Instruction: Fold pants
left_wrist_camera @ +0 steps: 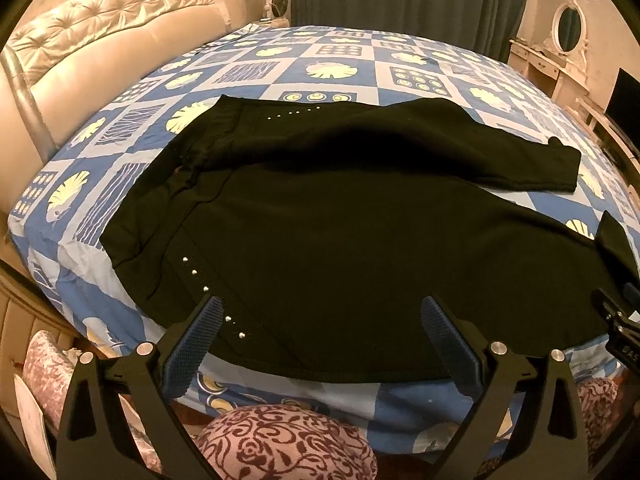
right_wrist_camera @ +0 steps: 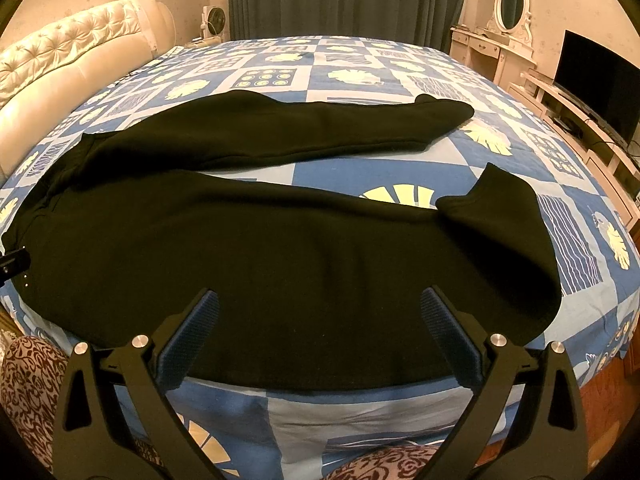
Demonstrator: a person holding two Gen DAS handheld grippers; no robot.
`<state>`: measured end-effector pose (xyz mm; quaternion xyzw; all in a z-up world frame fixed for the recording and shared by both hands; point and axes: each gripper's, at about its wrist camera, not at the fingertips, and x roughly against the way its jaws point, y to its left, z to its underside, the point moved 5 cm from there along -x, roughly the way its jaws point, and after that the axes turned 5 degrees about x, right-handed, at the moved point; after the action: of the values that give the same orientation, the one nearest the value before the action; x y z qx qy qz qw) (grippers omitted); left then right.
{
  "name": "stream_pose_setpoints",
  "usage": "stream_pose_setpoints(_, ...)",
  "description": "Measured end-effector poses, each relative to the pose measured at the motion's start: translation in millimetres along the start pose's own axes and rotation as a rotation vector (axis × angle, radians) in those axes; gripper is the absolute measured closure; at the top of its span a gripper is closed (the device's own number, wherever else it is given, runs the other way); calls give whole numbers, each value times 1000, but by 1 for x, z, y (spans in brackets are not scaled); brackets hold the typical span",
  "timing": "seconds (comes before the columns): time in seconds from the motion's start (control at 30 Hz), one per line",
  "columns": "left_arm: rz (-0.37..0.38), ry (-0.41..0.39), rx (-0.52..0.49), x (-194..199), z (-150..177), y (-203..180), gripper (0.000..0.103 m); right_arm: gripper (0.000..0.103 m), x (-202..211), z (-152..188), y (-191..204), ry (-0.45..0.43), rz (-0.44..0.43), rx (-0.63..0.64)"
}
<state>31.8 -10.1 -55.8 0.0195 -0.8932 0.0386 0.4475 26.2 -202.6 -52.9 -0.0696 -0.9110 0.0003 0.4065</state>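
Note:
Black pants [left_wrist_camera: 328, 232] lie flat on the bed, waistband to the left, the two legs spread apart to the right. Small silver studs [left_wrist_camera: 195, 272] line a pocket near the waist. My left gripper [left_wrist_camera: 320, 312] is open and empty, just above the near edge of the pants at the hip. My right gripper [right_wrist_camera: 320, 304] is open and empty over the near leg [right_wrist_camera: 280, 264]. The near leg's cuff [right_wrist_camera: 492, 204] is folded back a little. The far leg [right_wrist_camera: 280, 128] lies toward the bed's middle. The right gripper's tip shows in the left wrist view [left_wrist_camera: 616, 316].
The bed has a blue and white patterned sheet [right_wrist_camera: 360, 72] and a cream tufted headboard [left_wrist_camera: 104, 40] at left. A dressing table with an oval mirror [right_wrist_camera: 508, 4] and a TV [right_wrist_camera: 600, 76] stand at right. Patterned fabric [left_wrist_camera: 288, 440] sits below the bed's near edge.

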Motion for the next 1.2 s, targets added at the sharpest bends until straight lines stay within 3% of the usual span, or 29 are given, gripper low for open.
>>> stream_pose_setpoints(0.27,8,10,-2,-1,1,-2,4,2,-4,-4,-12,14,41,39)
stream_pose_setpoints(0.47,15,28,12,-4,2,1,4,2,-10,-21,-49,41,158,172)
stream_pose_setpoints(0.63,29,43,19,-6,2,2,4,2,-14,-33,-96,48,256,183)
stream_pose_setpoints(0.7,30,47,21,-7,3,2,4,2,-16,-32,-118,64,241,132)
stream_pose_setpoints(0.87,38,62,25,-8,5,1,4,2,-16,-32,-155,54,91,-44)
stream_pose_setpoints(0.97,46,74,26,-10,6,1,4,2,-17,-31,-158,71,110,-39)
stream_pose_setpoints(1.07,52,84,27,-11,6,0,4,2,-18,-34,-152,86,194,46)
stream_pose_setpoints(1.2,61,96,29,-13,7,1,4,2,-20,-40,-137,83,241,141)
